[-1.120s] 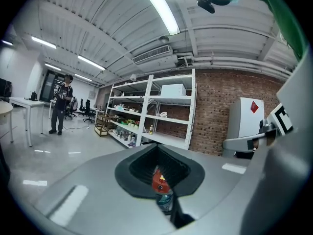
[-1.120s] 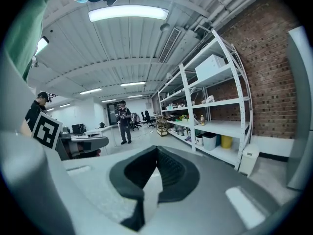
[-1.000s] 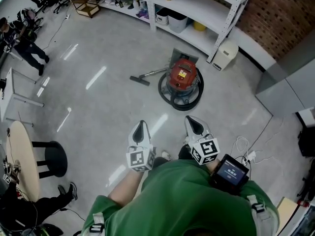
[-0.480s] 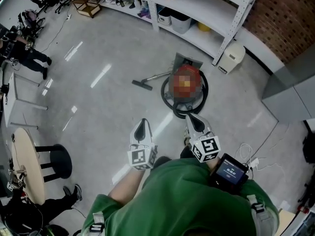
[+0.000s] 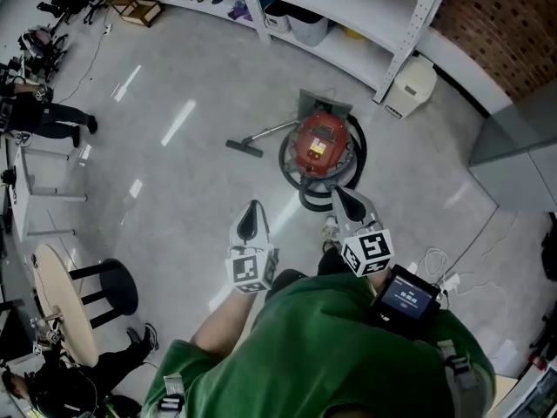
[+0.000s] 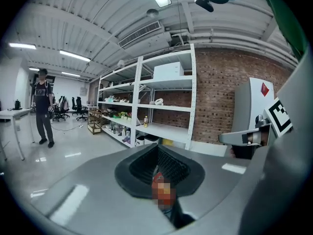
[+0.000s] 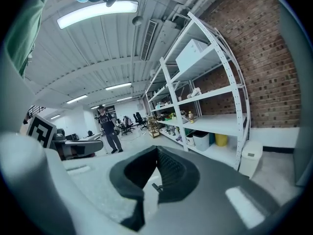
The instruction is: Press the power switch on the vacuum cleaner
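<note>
- The vacuum cleaner [image 5: 319,144] stands on the floor [image 5: 183,198] at about 12 o'clock from me. Its red drum is upright, with a black hose [image 5: 291,169] coiled round its base.
- Its wand [image 5: 259,137] runs out toward 9 o'clock, so that side is cluttered. The near side, at 6 o'clock of the drum, faces me directly.
- From my right claw [image 5: 350,202] the drum lies at roughly 11 o'clock. In the head view the claw's tip comes just short of the hose coil.
- From my left claw [image 5: 251,221] it lies at about 1 o'clock and farther off, so I judge the right claw the nearer one for the press.
- Both claws are up in front of my body, so I judge the drum's top to be well below them. The reach would be forward and down.
- I cannot pick out the power switch itself. Only a pale patch shows on the drum's top.
- My right claw is closed, its tips together, and it holds and touches nothing.
- My left claw is likewise closed and empty. The red drum shows through the slit behind its tips.
</note>
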{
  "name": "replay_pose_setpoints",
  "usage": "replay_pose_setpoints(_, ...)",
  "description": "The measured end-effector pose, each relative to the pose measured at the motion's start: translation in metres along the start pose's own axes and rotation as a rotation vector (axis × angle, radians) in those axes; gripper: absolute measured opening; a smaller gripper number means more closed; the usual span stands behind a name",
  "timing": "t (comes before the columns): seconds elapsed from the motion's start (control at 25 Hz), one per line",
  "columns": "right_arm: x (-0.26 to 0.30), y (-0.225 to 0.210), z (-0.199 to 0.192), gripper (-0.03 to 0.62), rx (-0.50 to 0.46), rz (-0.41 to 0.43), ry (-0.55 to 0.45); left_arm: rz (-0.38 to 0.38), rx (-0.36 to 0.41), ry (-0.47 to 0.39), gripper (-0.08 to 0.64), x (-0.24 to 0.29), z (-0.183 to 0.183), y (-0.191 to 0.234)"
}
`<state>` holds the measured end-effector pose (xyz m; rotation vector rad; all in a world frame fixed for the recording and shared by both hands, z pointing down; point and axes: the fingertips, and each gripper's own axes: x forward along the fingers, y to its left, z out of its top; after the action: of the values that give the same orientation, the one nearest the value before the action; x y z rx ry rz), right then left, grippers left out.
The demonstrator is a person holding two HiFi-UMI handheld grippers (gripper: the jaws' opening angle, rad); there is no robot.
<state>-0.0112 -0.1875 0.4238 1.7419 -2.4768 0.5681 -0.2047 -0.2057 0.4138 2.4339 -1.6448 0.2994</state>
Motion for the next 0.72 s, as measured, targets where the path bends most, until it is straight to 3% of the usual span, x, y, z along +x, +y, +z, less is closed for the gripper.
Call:
replay_pose_setpoints(0.48, 0.037, -0.097, -0.005, 0.002, 0.059, -0.022, 0.063, -0.030, 0.060, 0.101, 0.006, 0.099, -0.010, -0.045)
replay_pose_setpoints(0.72, 0.056, -0.123, -0.006, 0.002, 0.068, -0.030, 0.085, -0.034, 0.064, 0.127, 0.007, 0.131, -0.016, -0.052)
